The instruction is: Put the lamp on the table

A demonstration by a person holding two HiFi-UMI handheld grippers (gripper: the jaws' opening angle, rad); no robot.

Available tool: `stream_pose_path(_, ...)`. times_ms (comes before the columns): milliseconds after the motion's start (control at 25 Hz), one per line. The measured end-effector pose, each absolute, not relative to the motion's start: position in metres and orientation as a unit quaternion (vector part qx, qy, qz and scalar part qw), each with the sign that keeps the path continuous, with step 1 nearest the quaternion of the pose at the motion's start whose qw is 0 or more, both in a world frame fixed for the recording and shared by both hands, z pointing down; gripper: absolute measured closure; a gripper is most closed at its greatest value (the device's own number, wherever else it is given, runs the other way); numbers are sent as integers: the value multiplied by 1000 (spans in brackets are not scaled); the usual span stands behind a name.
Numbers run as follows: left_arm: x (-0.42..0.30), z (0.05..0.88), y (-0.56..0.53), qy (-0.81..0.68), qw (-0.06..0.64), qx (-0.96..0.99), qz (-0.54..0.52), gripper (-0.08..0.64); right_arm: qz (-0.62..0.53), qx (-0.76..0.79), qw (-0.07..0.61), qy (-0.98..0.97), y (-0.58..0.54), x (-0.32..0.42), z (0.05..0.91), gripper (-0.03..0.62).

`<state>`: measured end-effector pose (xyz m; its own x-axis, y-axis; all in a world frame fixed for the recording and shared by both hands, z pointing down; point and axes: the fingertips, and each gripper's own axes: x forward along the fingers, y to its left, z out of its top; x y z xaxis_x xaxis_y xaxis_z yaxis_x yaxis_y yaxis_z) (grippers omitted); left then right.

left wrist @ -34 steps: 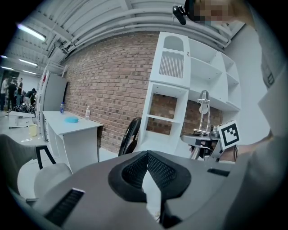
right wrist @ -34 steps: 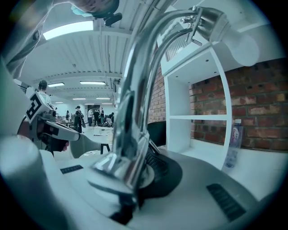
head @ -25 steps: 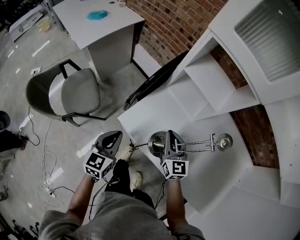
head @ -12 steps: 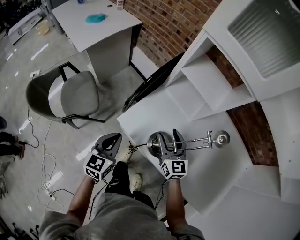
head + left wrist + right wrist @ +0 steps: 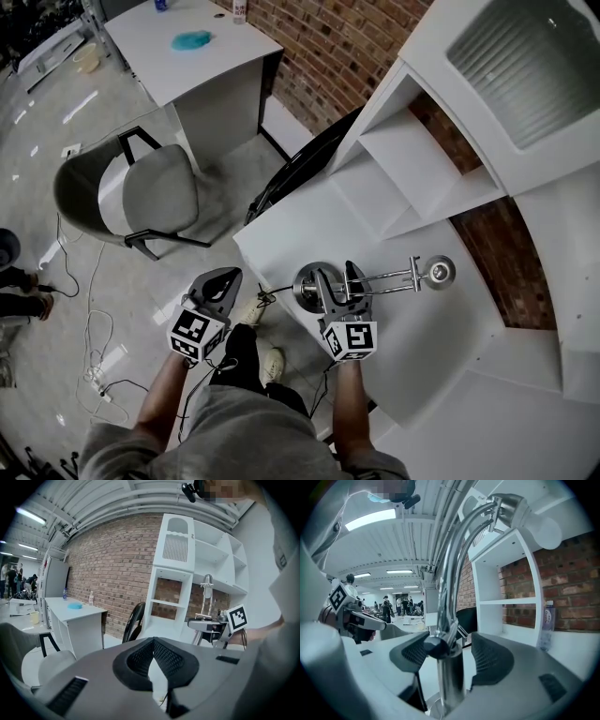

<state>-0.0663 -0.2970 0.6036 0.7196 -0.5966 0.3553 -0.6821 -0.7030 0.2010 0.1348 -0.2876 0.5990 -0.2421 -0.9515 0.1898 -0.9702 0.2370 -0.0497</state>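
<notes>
Right tongs (image 5: 336,278) opening around lamp (image 5: 389,277) on table (image 5: 281,234).

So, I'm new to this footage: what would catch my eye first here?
The chrome lamp stands near the edge of the white table, its post between the opening jaws of the right tool. The left tool hangs shut and empty over the floor, and a grey chair sits farther left.
</notes>
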Motion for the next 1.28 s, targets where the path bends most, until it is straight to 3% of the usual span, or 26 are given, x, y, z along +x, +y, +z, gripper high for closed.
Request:
stream_pose_path(840,-47,577,-265,-348,139,919,122,557,90,614,36,-783,-241,158,577,317)
stream_pose_path(1280,-38,551,-236,-357,129,919,108,557,85,623,34,-777,-208,171,556,430)
